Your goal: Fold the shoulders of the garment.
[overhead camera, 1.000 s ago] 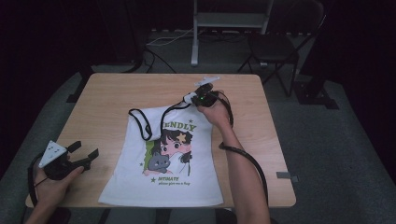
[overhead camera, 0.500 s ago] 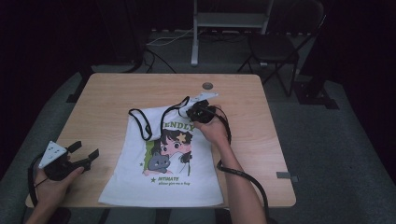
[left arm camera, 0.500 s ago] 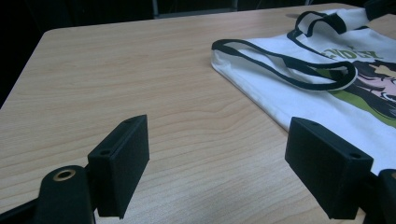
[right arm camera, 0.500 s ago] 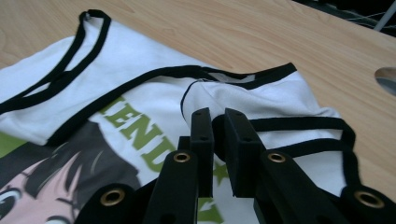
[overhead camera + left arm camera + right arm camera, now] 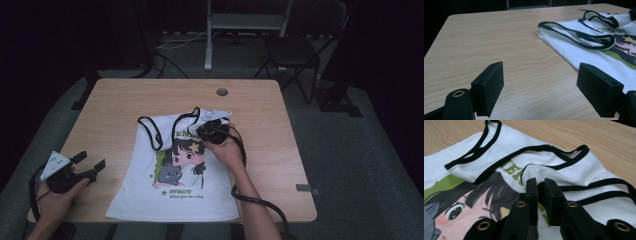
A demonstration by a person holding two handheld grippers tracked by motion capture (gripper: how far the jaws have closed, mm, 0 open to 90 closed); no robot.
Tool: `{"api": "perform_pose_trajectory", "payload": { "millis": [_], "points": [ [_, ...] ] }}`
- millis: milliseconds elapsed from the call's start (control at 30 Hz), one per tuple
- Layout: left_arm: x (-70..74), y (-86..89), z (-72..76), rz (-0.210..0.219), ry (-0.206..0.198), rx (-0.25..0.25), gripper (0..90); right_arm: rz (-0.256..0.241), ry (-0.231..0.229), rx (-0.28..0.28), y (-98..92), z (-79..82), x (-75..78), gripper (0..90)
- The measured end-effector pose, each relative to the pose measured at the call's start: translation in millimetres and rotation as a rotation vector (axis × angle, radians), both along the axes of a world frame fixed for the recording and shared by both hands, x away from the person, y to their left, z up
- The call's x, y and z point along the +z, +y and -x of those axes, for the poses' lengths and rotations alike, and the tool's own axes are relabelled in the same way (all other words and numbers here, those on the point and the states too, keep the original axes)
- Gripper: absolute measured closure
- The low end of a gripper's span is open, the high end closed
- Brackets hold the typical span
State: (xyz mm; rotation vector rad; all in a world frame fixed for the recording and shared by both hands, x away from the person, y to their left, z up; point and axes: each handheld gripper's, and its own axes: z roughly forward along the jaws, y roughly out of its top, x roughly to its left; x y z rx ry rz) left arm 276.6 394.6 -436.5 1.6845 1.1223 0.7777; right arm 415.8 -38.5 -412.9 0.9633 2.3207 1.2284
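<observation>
A white sleeveless shirt [image 5: 175,200] with black trim and a cartoon girl print lies flat on the wooden table [image 5: 115,100]. My right gripper [image 5: 202,131] rests on the shirt's upper right part, over the print's green lettering. Its jaws are shut on a raised fold of the white fabric [image 5: 574,172], as the right gripper view shows at the right gripper [image 5: 540,182]. The black-edged straps [image 5: 481,147] lie just beyond the jaws. My left gripper [image 5: 91,161] sits open near the table's front left, apart from the shirt. In the left gripper view the left gripper [image 5: 540,75] frames bare wood, with the shirt [image 5: 584,53] to its right.
A round cable hole [image 5: 222,92] is set in the table's far middle. Behind the table stand a metal stand [image 5: 240,22] and a dark chair [image 5: 300,50]. The right gripper's cable [image 5: 260,200] runs along the forearm off the front edge.
My right gripper has come toward the person and a little left, drawing the shirt's upper right shoulder down over the print. The left gripper has stayed put.
</observation>
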Motion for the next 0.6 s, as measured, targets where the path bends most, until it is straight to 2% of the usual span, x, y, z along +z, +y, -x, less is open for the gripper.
{"api": "perform_pose_trajectory", "payload": {
  "millis": [600],
  "points": [
    [-0.1,-0.9,0.2,-0.005,-0.002,0.002,21.4,0.008,0.016,0.044,1.4,22.3,-12.4,82.2]
  ]
}}
